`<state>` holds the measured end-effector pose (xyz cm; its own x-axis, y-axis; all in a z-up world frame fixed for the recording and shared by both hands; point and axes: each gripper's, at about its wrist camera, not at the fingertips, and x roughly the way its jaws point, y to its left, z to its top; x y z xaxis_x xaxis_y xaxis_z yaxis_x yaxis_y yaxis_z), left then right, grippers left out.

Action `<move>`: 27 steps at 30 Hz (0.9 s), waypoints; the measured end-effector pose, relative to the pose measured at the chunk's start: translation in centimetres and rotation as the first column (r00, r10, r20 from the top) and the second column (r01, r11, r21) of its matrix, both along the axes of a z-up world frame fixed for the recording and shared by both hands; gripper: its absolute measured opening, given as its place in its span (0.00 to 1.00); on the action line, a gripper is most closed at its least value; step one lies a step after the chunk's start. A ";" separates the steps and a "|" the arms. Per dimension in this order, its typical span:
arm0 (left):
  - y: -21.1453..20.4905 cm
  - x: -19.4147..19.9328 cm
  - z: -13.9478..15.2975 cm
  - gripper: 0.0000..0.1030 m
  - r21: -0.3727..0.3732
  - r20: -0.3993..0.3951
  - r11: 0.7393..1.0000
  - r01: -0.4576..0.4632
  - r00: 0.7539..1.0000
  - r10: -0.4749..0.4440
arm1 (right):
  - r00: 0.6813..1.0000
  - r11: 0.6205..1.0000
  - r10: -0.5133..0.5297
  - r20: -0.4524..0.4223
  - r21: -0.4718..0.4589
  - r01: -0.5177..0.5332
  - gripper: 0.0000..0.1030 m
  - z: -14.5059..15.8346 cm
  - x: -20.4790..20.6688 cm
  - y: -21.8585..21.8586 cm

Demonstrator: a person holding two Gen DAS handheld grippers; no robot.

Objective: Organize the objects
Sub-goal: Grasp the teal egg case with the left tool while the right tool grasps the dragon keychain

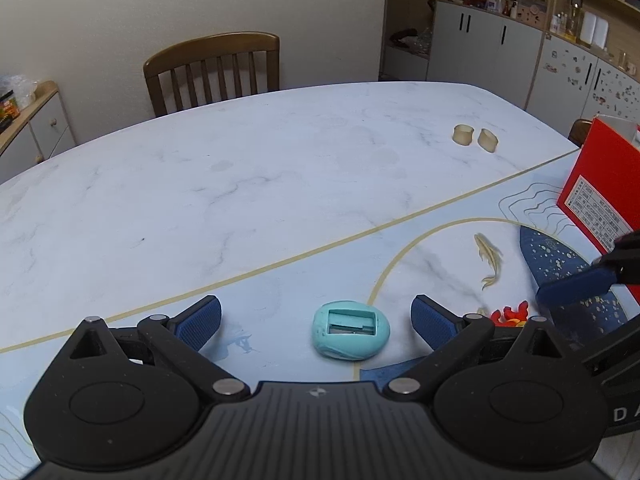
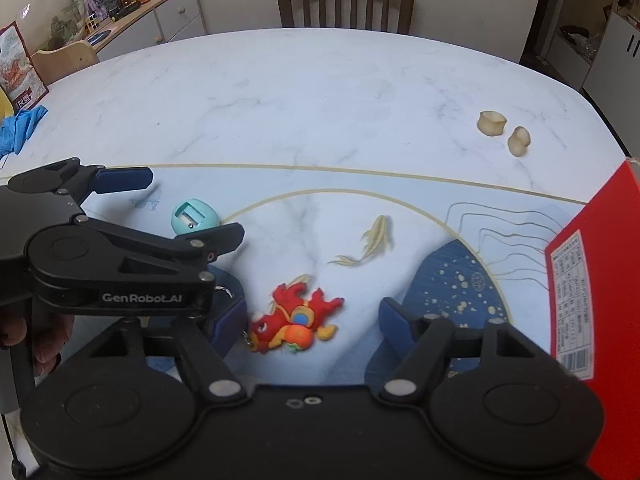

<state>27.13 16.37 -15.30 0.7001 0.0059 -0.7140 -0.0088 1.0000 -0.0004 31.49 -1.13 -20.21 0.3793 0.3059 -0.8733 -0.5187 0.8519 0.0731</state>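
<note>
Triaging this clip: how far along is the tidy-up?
Nothing looks put away: the red box shows nothing inside from here. In hand: nothing held; left gripper open around the teal sharpener, right gripper open around the red plush, pads not touching. Left: both grasps, plus the two beige rings farther back.

On the table (image 2: 320, 92), the egg-shaped sharpener (image 2: 195, 216) lies left of centre, the plush toy (image 2: 294, 316) lower centre, two small cups (image 2: 504, 132) upper right, the box (image 2: 592, 280) at the right edge.
</note>
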 end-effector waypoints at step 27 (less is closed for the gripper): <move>-0.8 -1.2 0.3 0.38 -0.016 0.007 1.000 0.013 1.000 -0.013 | 0.998 0.998 -0.058 -0.016 0.038 0.058 0.33 -0.2 -0.5 -1.1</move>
